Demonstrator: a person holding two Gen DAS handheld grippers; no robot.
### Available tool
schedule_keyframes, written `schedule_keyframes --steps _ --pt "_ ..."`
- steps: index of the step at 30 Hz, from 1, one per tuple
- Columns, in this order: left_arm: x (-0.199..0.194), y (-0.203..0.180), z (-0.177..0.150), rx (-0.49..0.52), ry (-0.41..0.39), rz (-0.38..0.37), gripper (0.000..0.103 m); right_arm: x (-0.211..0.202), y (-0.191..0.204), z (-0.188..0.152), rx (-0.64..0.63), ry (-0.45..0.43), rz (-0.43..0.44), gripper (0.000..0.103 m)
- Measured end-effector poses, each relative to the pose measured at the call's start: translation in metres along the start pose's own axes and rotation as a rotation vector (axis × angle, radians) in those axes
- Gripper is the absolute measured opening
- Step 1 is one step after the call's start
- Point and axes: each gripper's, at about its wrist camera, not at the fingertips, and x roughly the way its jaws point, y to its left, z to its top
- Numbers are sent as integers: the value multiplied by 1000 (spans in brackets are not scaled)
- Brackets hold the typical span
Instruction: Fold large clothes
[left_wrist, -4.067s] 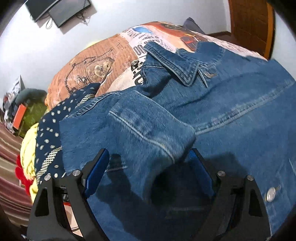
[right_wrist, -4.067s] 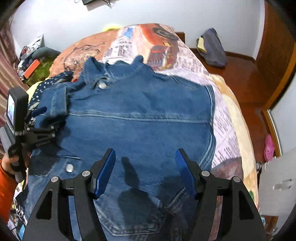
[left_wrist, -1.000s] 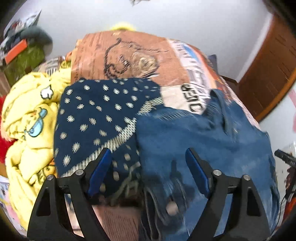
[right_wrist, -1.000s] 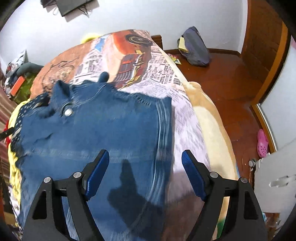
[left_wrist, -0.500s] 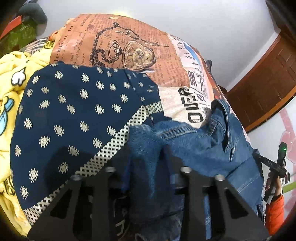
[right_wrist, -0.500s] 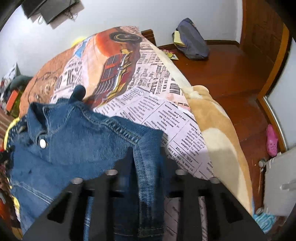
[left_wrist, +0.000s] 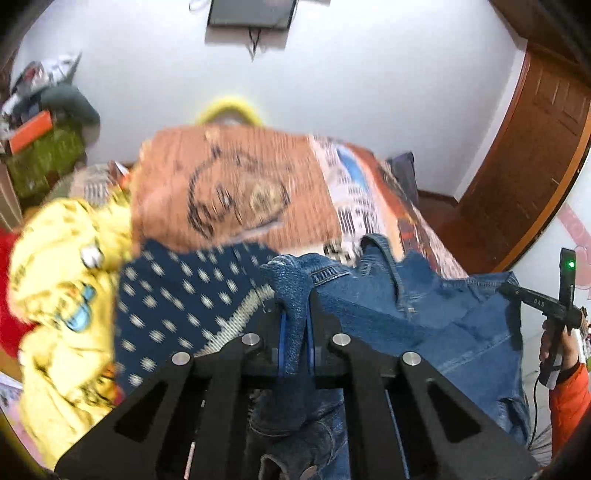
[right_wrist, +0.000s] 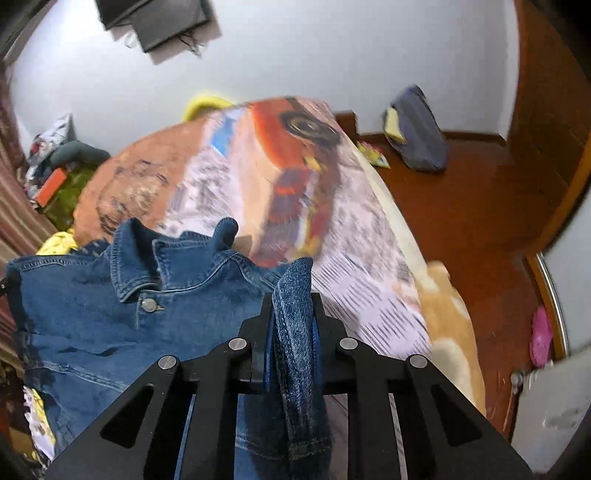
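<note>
A blue denim jacket (left_wrist: 424, 325) lies on the printed bedspread (left_wrist: 240, 177), its collar away from me. My left gripper (left_wrist: 293, 306) is shut on a fold of denim at the jacket's left edge, lifted off the bed. In the right wrist view the jacket (right_wrist: 92, 314) spreads to the left, collar and button showing. My right gripper (right_wrist: 293, 301) has its jaws closing on the right edge; the pads press a thick seamed fold that hangs down between them. The left wrist view also catches the right-hand tool (left_wrist: 554, 310), held by a hand in an orange sleeve (left_wrist: 569, 398).
A navy dotted garment (left_wrist: 177, 295) and a yellow garment (left_wrist: 62, 258) lie left of the jacket. Bedspread (right_wrist: 295, 177) stretches beyond. A dark bag (right_wrist: 417, 129) and a pink slipper (right_wrist: 541, 336) sit on the wooden floor at right. A wooden door (left_wrist: 535, 147) stands right.
Both grippers went from wide open to shut on the jacket's two side edges, then rose, lifting the denim folds off the bed.
</note>
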Motion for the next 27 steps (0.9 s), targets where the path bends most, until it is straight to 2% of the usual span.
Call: schedule_keyframes --steps 2,4,7,9,14,17,21,24,26,27 --pt "-7 5 9 30 -24 73 8 2 13 15 -18 -20 19 15" --pt "-1 18 13 26 -17 112 8 13 29 28 -54 -23 21 14" --pt "34 47 6 13 59 209 8 44 45 34 -73 8 6 15" --pt "58 66 -4 -1 106 254 9 71 51 32 -81 25 -43 15" --pt "105 106 -28 -95 184 246 12 112 31 33 -38 89 -93 15" --pt "115 108 -35 -75 183 257 17 129 16 30 -15 139 -80 15" --pt "118 104 -36 -49 181 266 17 141 12 20 -36 170 -90 17" --pt "114 102 -35 -37 182 264 18 140 16 16 -58 169 -112 25" --pt "110 98 -36 -24 188 274 23 134 20 13 -82 175 -138 42" --pt "107 95 -36 -14 191 280 26 132 20 12 -87 179 -150 45"
